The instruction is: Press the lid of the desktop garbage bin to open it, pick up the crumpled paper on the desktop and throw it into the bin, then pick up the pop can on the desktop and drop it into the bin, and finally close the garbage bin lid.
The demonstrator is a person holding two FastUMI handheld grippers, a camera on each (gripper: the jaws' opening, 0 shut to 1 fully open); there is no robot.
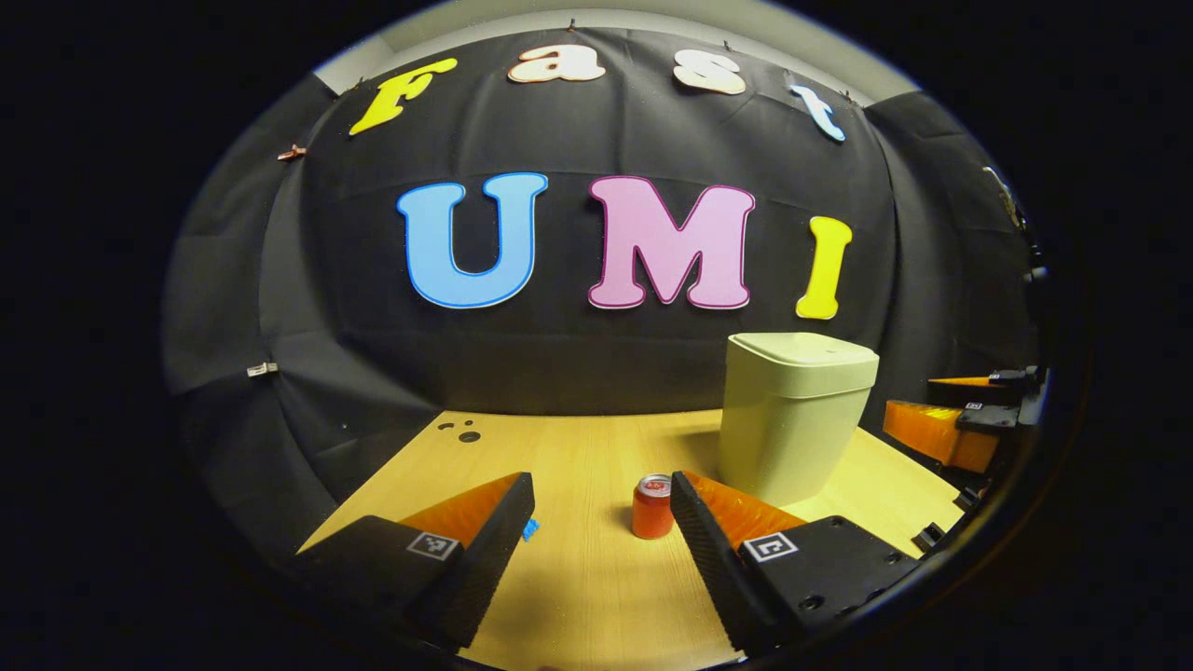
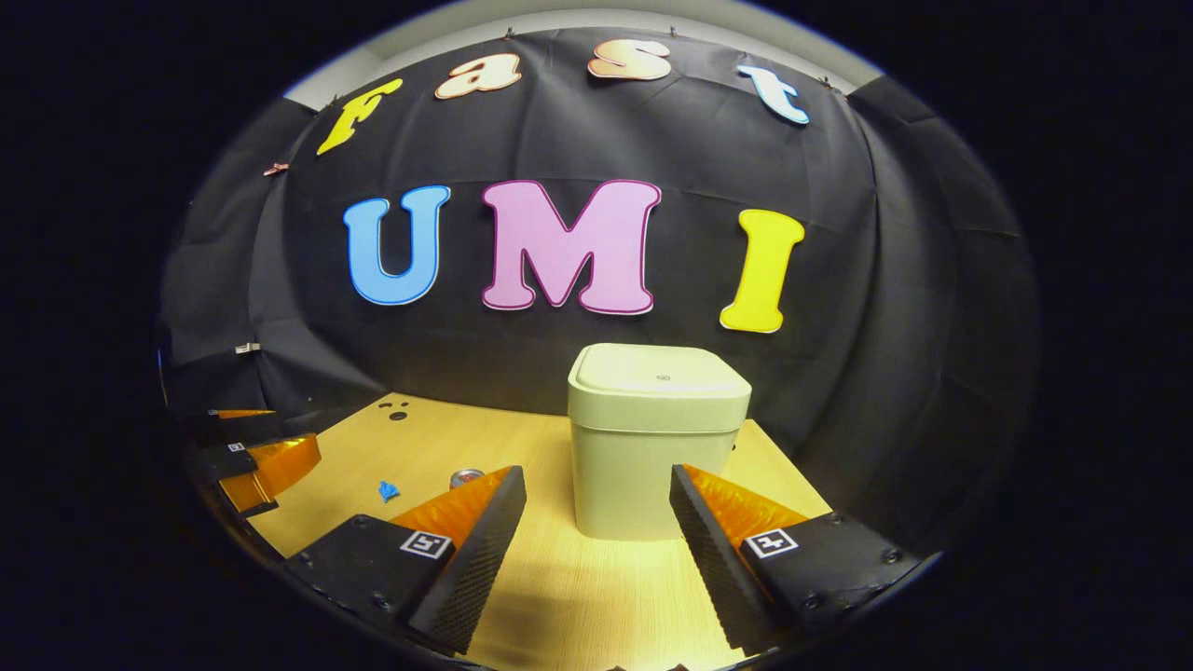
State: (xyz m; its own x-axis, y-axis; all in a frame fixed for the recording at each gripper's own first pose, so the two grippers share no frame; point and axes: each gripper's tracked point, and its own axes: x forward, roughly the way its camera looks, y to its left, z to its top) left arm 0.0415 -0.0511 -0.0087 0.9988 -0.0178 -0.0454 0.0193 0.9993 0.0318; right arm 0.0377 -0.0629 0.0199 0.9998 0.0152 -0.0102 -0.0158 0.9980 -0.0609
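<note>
Red pop can (image 1: 652, 506) between left hand-held gripper (image 1: 602, 508) fingers, untouched

On the worktop (image 2: 559, 578) the bin (image 2: 652, 438) stands upright near the back wall, lid down; in the left gripper view the can (image 1: 652, 508) stands upright in front of the bin and to its left, apart from it; the paper scrap (image 2: 388, 490) lies further left of the can.
</note>
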